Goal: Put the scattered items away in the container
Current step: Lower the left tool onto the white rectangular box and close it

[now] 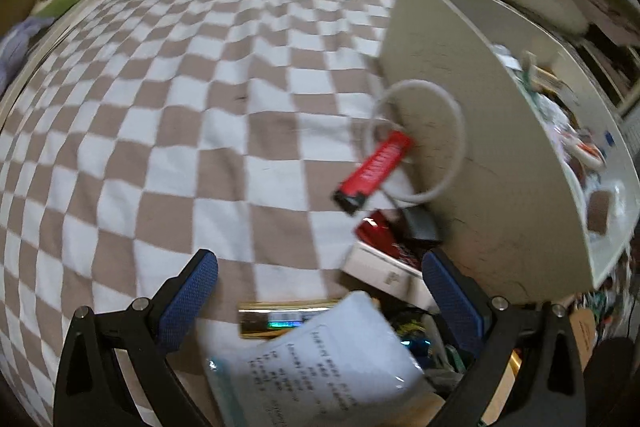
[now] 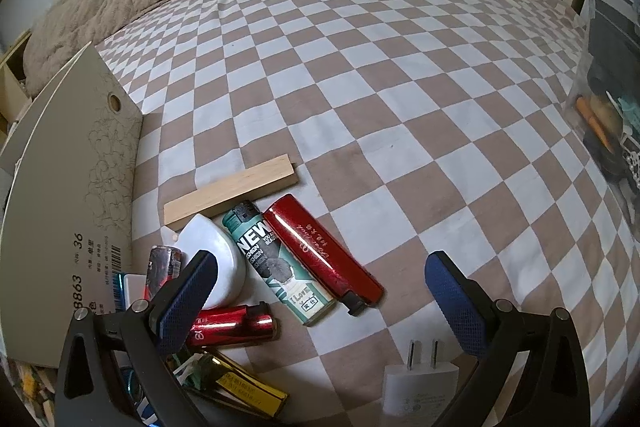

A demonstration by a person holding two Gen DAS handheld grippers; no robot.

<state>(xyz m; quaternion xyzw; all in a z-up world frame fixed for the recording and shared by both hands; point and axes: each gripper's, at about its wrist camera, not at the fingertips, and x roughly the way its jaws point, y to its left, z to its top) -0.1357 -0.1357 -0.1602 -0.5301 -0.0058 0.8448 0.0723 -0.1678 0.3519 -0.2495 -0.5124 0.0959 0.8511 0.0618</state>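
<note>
Both claws released, holding nothing: left claw (image 1: pixel 320 291), right claw (image 2: pixel 320 291). Lighters scattered on bed beside box (image 2: pixel 68 187). I judge long red lighter (image 2: pixel 320 247) light, stiff, glossy-slick; grip across mid-body

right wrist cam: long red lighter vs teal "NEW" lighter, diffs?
The long glossy red lighter is plain red with small script; the teal printed lighter carries bold "NEW" lettering and a picture. The red one's black cap points toward the camera; the teal one's dark cap points away. Both lie flat, side by side on the checkered sheet.
</note>
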